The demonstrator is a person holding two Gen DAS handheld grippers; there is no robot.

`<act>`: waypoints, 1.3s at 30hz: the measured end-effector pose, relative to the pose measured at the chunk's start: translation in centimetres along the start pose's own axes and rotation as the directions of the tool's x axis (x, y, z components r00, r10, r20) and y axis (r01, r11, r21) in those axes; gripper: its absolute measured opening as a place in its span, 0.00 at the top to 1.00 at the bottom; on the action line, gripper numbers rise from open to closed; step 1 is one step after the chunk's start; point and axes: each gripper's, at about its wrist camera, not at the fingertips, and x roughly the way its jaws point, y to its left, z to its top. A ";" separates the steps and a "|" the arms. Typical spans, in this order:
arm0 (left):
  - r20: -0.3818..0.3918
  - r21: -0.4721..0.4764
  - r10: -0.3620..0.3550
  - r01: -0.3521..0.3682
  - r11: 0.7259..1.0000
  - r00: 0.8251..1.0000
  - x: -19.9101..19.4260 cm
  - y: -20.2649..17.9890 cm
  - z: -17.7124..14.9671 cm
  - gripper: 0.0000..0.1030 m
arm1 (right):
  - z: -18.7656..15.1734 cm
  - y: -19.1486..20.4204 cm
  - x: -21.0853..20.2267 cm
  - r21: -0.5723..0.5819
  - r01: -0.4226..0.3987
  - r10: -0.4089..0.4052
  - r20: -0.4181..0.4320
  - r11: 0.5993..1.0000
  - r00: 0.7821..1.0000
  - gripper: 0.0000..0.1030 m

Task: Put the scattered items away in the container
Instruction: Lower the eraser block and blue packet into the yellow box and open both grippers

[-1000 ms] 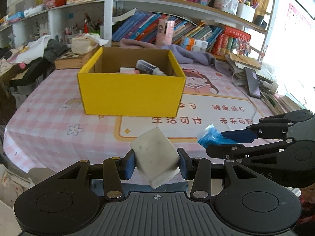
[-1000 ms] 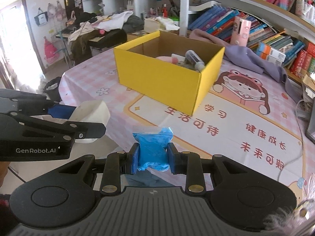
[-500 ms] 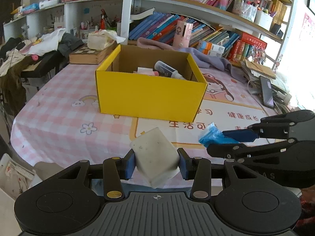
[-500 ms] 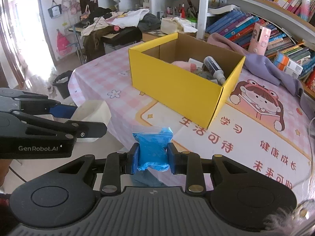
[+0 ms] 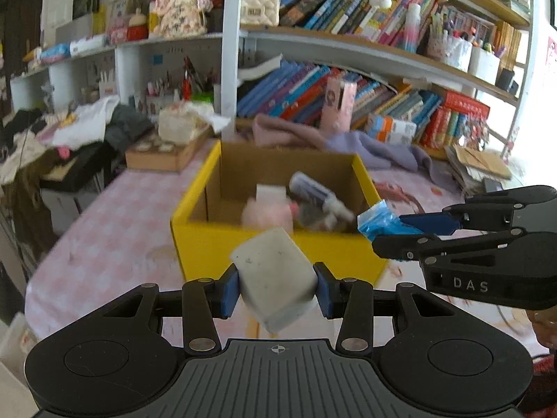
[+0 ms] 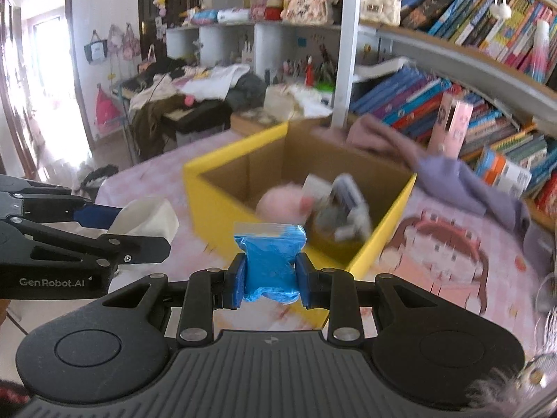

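Left wrist view shows your left gripper (image 5: pixel 276 287) pinching a white block (image 5: pixel 275 278) between its blue pads (image 5: pixel 229 291), the block tilted with one corner up. Just beyond it sits the yellow box (image 5: pixel 209 244) on the pink checked tablecloth (image 5: pixel 104 244), open at the top, with a pink fluffy thing (image 5: pixel 266 214) and a dark tube (image 5: pixel 315 190) lying inside; the rest of its contents are too blurred to tell. Your right gripper (image 5: pixel 379 231) reaches in from the right side, level with the box's near rim.

Right wrist view shows that right gripper (image 6: pixel 269 280) clamped on a blue bag (image 6: pixel 269 257), its clear sealed edge standing up above the pads. The bag hangs in front of the box's (image 6: pixel 222 209) near corner, not yet over the opening. A purple cloth (image 6: pixel 452 174) lies behind the box, below the bookshelves (image 6: pixel 452 69).
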 end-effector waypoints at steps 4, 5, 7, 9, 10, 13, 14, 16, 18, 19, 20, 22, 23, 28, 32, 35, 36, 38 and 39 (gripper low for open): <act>0.032 0.025 0.024 -0.025 0.999 0.999 2.4 -0.1 2.8 0.59 | 2.3 -2.0 2.2 -0.033 0.011 -0.010 0.027 0.999 1.000 0.73; 0.032 0.031 0.025 -0.026 0.999 0.999 3.2 -0.2 3.5 0.59 | 2.9 -2.5 2.9 -0.041 0.016 -0.015 0.031 0.999 0.999 0.73; 0.023 0.049 0.029 -0.030 0.998 0.999 5.1 -0.4 4.9 0.59 | 3.9 -3.7 4.5 -0.050 0.027 -0.025 0.035 0.998 0.999 0.73; 0.004 0.063 0.034 -0.034 0.997 0.999 7.4 -0.6 6.1 0.59 | 4.8 -4.7 6.3 -0.059 0.035 -0.033 0.032 0.998 0.999 0.73; -0.012 0.063 0.036 -0.035 0.997 0.999 8.7 -0.6 6.7 0.59 | 5.2 -5.3 7.3 -0.065 0.040 -0.038 0.025 0.997 0.999 0.73; -0.061 0.065 0.034 -0.030 0.997 0.998 12.0 -0.6 7.8 0.59 | 5.8 -6.7 10.4 -0.082 0.042 -0.043 -0.017 0.996 0.999 0.73; -0.077 0.068 0.037 -0.032 0.997 0.996 13.0 -0.5 8.0 0.59 | 5.9 -7.1 11.2 -0.085 0.039 -0.041 -0.033 0.996 0.999 0.73; -0.105 0.088 0.056 -0.046 0.995 0.993 14.9 -0.7 8.3 0.59 | 5.8 -7.6 12.8 -0.097 0.031 -0.037 -0.061 0.995 0.997 0.73; -0.123 0.112 0.069 -0.055 0.992 0.990 16.1 -1.0 8.3 0.59 | 5.6 -7.9 13.9 -0.111 0.021 -0.030 -0.080 0.994 0.996 0.73; -0.134 0.116 0.065 -0.050 0.992 0.989 16.7 -1.2 8.4 0.59 | 5.5 -7.9 14.3 -0.117 0.014 -0.024 -0.090 0.993 0.996 0.73; -0.143 0.115 0.060 -0.044 0.992 0.988 17.2 -1.3 8.6 0.59 | 5.4 -8.0 14.7 -0.122 0.008 -0.020 -0.100 0.993 0.995 0.73; -0.158 0.111 0.053 -0.035 0.993 0.986 18.2 -1.6 9.0 0.58 | 5.3 -8.2 15.3 -0.132 -0.002 -0.014 -0.119 0.991 0.993 0.73; -0.164 0.109 0.051 -0.034 0.993 0.985 18.8 -1.7 9.3 0.58 | 5.2 -8.2 15.6 -0.138 -0.007 -0.011 -0.129 0.990 0.992 0.73; -0.227 0.103 0.062 -0.040 0.994 0.972 21.5 -2.0 9.8 0.58 | 4.9 -8.3 16.5 -0.169 -0.028 -0.001 -0.171 0.985 0.985 0.73; -0.272 0.095 0.065 -0.041 0.995 0.960 22.8 -2.1 9.3 0.58 | 4.6 -8.3 17.2 -0.189 -0.035 -0.004 -0.200 0.981 0.980 0.72; -0.284 0.111 0.078 -0.048 0.993 0.956 23.2 -2.4 9.2 0.58 | 4.6 -7.9 17.3 -0.210 -0.043 -0.001 -0.206 0.977 0.979 0.72; -0.286 0.116 0.081 -0.050 0.992 0.955 23.3 -2.5 9.2 0.57 | 4.6 -7.9 17.3 -0.213 -0.046 0.001 -0.208 0.976 0.978 0.72; -0.289 0.126 0.088 -0.053 0.991 0.953 23.4 -2.6 9.2 0.55 | 4.6 -7.7 17.4 -0.219 -0.050 0.003 -0.210 0.975 0.978 0.72; -0.287 0.131 0.091 -0.055 0.990 0.954 23.4 -2.6 9.2 0.50 | 4.5 -7.6 17.4 -0.219 -0.051 0.004 -0.211 0.974 0.977 0.72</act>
